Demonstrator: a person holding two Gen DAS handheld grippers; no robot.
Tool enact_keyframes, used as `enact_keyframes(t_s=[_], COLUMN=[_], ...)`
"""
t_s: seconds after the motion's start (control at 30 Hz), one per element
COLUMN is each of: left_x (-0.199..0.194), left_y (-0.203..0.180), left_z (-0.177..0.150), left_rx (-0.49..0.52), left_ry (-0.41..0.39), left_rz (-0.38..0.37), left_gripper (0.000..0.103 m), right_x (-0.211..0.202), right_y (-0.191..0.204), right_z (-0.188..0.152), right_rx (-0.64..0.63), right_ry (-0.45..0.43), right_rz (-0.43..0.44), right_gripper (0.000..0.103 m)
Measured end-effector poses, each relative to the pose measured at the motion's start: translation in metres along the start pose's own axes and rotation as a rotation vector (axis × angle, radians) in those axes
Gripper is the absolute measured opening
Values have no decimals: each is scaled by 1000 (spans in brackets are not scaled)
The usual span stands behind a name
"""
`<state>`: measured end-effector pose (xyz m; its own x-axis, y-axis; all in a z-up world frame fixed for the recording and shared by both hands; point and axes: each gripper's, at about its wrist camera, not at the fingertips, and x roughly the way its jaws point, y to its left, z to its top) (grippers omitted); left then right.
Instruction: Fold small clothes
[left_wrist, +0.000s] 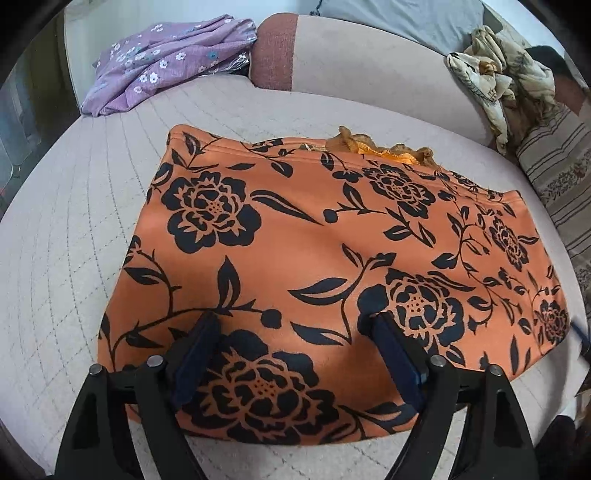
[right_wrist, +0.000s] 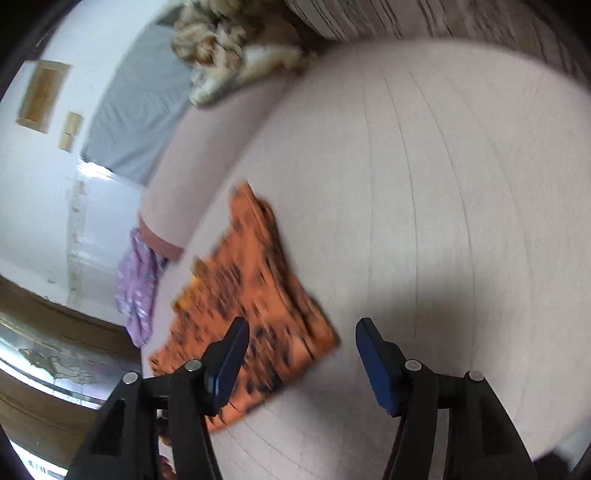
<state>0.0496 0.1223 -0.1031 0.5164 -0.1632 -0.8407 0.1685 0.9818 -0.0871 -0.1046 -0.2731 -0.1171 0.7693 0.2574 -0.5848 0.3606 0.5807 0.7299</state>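
Observation:
An orange garment with black flower print (left_wrist: 325, 258) lies folded flat on the pale quilted sofa seat (left_wrist: 74, 266). A frilly orange edge (left_wrist: 388, 149) sticks out at its far side. My left gripper (left_wrist: 295, 325) is open and hovers low over the garment's near edge, holding nothing. In the right wrist view, which is blurred, the same garment (right_wrist: 255, 306) lies to the left. My right gripper (right_wrist: 299, 332) is open and empty, above the garment's right corner and the bare seat (right_wrist: 443, 221).
A purple flowered cloth (left_wrist: 166, 59) lies crumpled at the back left by a pink bolster (left_wrist: 332, 55). A beige patterned cloth (left_wrist: 495, 77) is heaped at the back right beside a striped cushion (left_wrist: 561, 177). The floor (right_wrist: 44, 354) shows past the seat edge.

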Motion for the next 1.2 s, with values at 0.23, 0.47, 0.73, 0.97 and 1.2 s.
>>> enact_keyframes(t_s=[0.23, 0.47, 0.73, 0.97, 1.2], left_x=[2, 3, -2, -56, -41], left_y=[-8, -7, -2, 34, 89], left_z=[-4, -4, -5, -10, -17], left_rx=[69, 92, 80, -19, -118], left_ry=[-15, -20, -23, -137, 15], left_rz=[22, 5, -36, -65, -28], left_gripper=[93, 96, 97, 97, 88], right_x=[92, 165, 132, 60, 99], right_y=[44, 62, 57, 138, 91], right_z=[79, 109, 114, 44, -8], right_rx=[-190, -226, -224, -483, -416], right_ry=[223, 343, 95, 31, 231], right_rz=[53, 3, -251, -77, -66], right_gripper=[65, 20, 21, 84, 77])
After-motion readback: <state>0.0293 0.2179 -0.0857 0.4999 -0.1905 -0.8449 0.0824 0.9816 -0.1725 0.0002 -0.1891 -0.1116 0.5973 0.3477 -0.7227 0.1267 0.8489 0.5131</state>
